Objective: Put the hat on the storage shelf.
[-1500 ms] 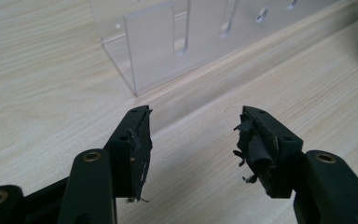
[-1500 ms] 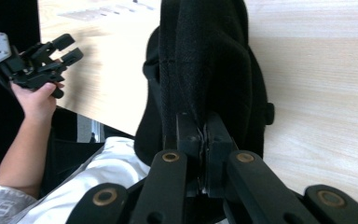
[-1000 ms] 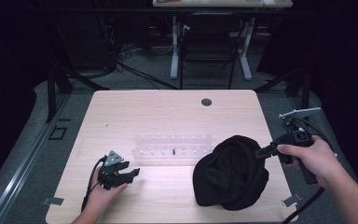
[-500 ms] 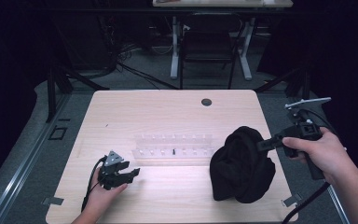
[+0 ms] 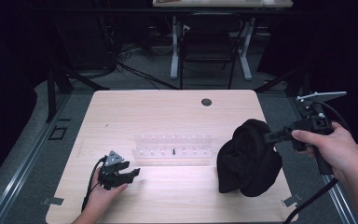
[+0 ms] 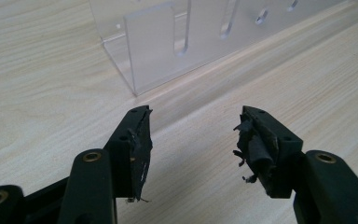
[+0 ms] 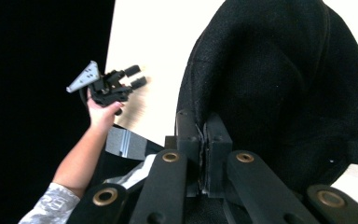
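Note:
A black fabric cap (image 5: 249,158) hangs at the right side of the wooden table (image 5: 168,112), its lower part still touching the top. My right gripper (image 5: 266,137) is shut on the cap's upper edge; in the right gripper view the jaws (image 7: 204,123) are pressed together on the cloth (image 7: 279,84). My left gripper (image 5: 133,173) rests low at the front left, open and holding nothing (image 6: 193,126). It points at the end of a clear acrylic rack (image 6: 154,51). The left gripper (image 7: 137,77) also appears in the right gripper view.
The clear slotted rack (image 5: 175,148) lies across the table's middle with a small dark pin (image 5: 174,150) in it. A round cable hole (image 5: 206,101) sits near the far edge. Tape tabs (image 5: 51,201) mark the front corners. Desk legs (image 5: 175,51) stand beyond the table.
My right gripper has risen and drifted right, pulling the cap up from a flat heap into a hanging shape. The left gripper has stayed put.

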Action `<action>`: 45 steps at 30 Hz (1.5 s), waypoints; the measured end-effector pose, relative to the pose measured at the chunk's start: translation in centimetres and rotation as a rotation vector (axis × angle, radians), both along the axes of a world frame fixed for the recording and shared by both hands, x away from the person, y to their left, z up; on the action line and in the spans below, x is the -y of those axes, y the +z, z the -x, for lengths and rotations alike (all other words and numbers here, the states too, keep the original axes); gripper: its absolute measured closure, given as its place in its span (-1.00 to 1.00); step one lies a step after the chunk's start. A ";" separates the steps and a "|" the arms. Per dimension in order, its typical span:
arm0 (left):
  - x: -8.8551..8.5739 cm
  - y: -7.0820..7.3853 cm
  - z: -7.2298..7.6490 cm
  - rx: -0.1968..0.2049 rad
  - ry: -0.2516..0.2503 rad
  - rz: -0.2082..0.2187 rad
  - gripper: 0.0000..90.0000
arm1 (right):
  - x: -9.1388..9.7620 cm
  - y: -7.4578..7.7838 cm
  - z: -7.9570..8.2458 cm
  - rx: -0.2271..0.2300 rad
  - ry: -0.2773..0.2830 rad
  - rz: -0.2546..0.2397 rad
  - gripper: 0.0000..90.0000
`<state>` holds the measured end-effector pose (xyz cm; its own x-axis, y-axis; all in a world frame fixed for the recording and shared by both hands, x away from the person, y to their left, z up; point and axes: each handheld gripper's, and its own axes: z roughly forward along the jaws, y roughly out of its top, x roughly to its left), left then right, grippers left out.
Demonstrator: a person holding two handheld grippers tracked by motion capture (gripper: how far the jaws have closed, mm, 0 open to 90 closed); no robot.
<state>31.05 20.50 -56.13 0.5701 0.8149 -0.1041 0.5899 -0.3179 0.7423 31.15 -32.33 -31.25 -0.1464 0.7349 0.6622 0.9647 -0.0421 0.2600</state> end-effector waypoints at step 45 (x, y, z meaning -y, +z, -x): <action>0.0 0.1 0.0 -0.011 -0.019 0.006 -0.03 | -6.1 3.2 -6.3 0.135 0.018 -0.103 0.96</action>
<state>31.09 20.48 -56.07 0.5842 0.8034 -0.1150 0.5920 -0.3249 0.7376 37.42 -26.28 -28.09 -0.2518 0.6603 0.7075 0.9221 -0.0582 0.3826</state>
